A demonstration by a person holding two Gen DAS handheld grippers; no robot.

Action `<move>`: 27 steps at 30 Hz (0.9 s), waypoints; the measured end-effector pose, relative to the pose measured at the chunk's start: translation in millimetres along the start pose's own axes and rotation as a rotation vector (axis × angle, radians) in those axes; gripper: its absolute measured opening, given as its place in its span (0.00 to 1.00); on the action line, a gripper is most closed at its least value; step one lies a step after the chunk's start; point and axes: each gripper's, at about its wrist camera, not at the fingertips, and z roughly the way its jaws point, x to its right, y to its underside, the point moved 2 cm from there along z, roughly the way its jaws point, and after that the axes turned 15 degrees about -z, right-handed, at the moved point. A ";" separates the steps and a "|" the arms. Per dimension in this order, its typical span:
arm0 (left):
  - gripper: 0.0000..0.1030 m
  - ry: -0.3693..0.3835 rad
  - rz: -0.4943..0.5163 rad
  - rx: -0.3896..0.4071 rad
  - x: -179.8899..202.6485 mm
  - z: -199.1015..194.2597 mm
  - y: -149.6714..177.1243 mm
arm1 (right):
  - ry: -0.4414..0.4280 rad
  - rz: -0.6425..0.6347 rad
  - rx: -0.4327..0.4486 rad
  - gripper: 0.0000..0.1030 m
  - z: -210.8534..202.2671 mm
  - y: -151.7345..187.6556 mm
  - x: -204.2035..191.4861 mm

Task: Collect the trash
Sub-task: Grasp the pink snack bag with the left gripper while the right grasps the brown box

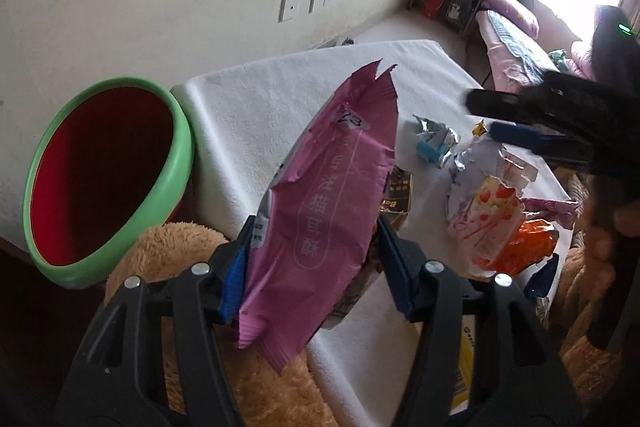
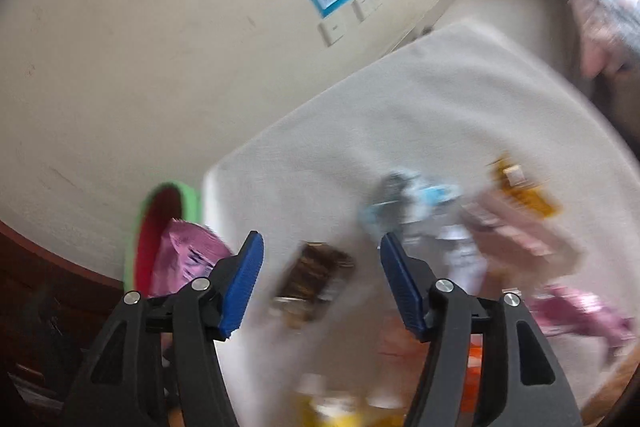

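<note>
Jaws of the left gripper (image 1: 316,263) are clamped on a pink wrapper (image 1: 320,203), pressing its lower half from both sides. In the left wrist view the wrapper stands nearly upright, its long axis running from the jaws up and a little right to a torn top edge. A bin (image 1: 108,179) with a green rim and red inside sits to the left of the wrapper, just beside the near left edge of the white-covered counter (image 1: 280,95), its mouth tilted toward the camera. Judged from this, the coming move is a swing left, since the bin lies left of the held wrapper and close by. More wrappers (image 1: 496,211) lie heaped at the right of the counter, with the right gripper (image 1: 504,119) hanging above them.

Seen from the right wrist, which is blurred, the right gripper's (image 2: 320,279) jaws stand open with nothing between the pads. A dark brown packet (image 2: 312,283) lies on the counter directly beyond the gap. Its long axis seems to run near to far. A pile of wrappers spreads to the right. At far left the pink wrapper overlaps the bin's mouth.
</note>
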 end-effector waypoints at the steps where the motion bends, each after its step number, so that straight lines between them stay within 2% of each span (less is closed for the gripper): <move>1: 0.54 -0.007 0.008 0.000 0.3 2.5 1.2 | 0.008 -0.004 -0.019 0.58 7.6 0.4 -3.6; 5: 0.54 -0.012 0.011 0.010 1.9 5.5 1.6 | 0.030 0.016 -0.092 0.58 42.6 9.1 -18.1; 9: 0.54 0.024 -0.061 0.012 -9.6 4.8 -1.5 | 0.134 0.022 -0.148 0.58 72.5 18.7 -24.1; 11: 0.54 0.037 -0.099 0.004 -15.3 6.8 -3.7 | 0.161 0.021 -0.141 0.61 77.8 20.6 -27.0; 15: 0.54 0.029 -0.126 -0.007 -20.2 10.2 -3.9 | 0.238 -0.083 -0.160 0.61 88.1 17.6 -37.9; 17: 0.54 0.026 -0.127 -0.010 -19.6 11.4 -4.5 | 0.260 -0.089 -0.150 0.61 84.1 20.3 -37.5; 19: 0.54 0.026 -0.121 -0.005 -18.8 9.4 -3.3 | 0.236 -0.054 -0.098 0.61 77.5 25.1 -33.3; 23: 0.54 0.017 -0.117 -0.007 -15.3 9.2 -0.4 | 0.219 0.031 -0.056 0.61 61.7 36.0 -22.0; 27: 0.54 0.011 -0.109 -0.007 -14.1 10.3 -1.5 | 0.192 0.072 -0.103 0.61 69.8 39.7 -16.7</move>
